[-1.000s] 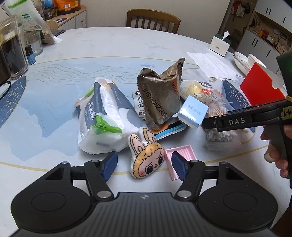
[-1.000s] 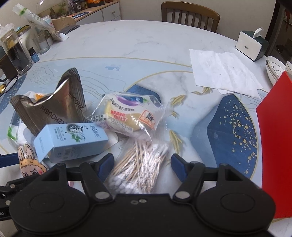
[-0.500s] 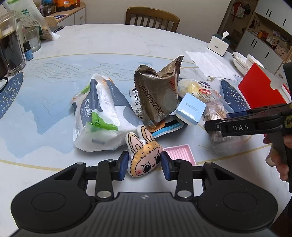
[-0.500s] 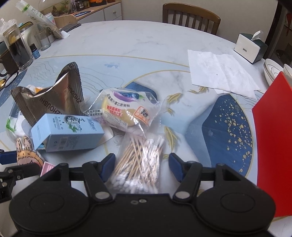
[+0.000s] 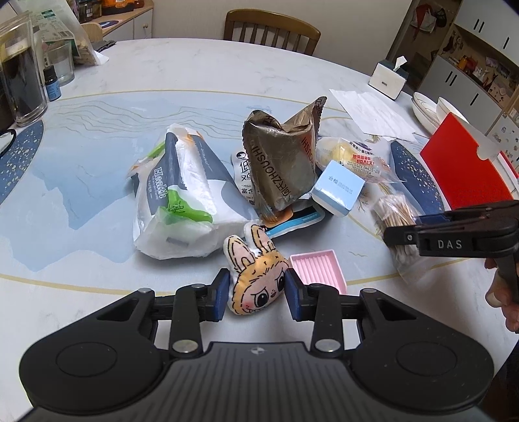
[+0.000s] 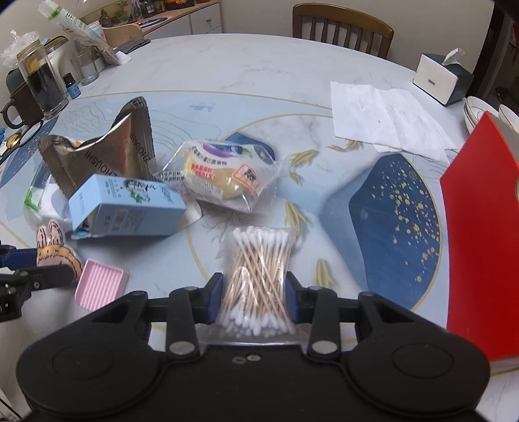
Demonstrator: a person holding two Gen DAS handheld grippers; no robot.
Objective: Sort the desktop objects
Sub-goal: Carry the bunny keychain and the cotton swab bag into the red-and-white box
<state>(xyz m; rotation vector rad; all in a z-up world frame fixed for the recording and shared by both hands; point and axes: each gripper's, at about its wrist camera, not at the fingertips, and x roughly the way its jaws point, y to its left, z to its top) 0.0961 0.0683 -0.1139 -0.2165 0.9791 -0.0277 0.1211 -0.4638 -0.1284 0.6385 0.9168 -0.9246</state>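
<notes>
My left gripper (image 5: 258,292) is shut on a plush bunny-eared doll (image 5: 256,279) at the near edge of the pile. My right gripper (image 6: 254,300) is shut on a clear bag of cotton swabs (image 6: 259,276), seen from the side in the left wrist view (image 5: 397,224). Between them lies a pink ridged tray (image 5: 319,269). Behind stand a crumpled bronze snack bag (image 5: 282,162), a white tissue pack (image 5: 178,201), a light blue box (image 6: 126,207) and a wrapped bun (image 6: 223,172).
A red folder (image 6: 480,233) lies at the right edge. White paper (image 6: 386,117), a tissue box (image 6: 441,78) and bowls (image 5: 431,110) sit at the far right. A glass jar (image 5: 19,68), a small blue bottle (image 5: 52,84) and a cup stand far left. A chair (image 5: 272,29) is behind the table.
Both grippers closed from wide open: the left onto the plush doll, the right onto the cotton swab bag. The swab bag now stands squeezed between the right fingers.
</notes>
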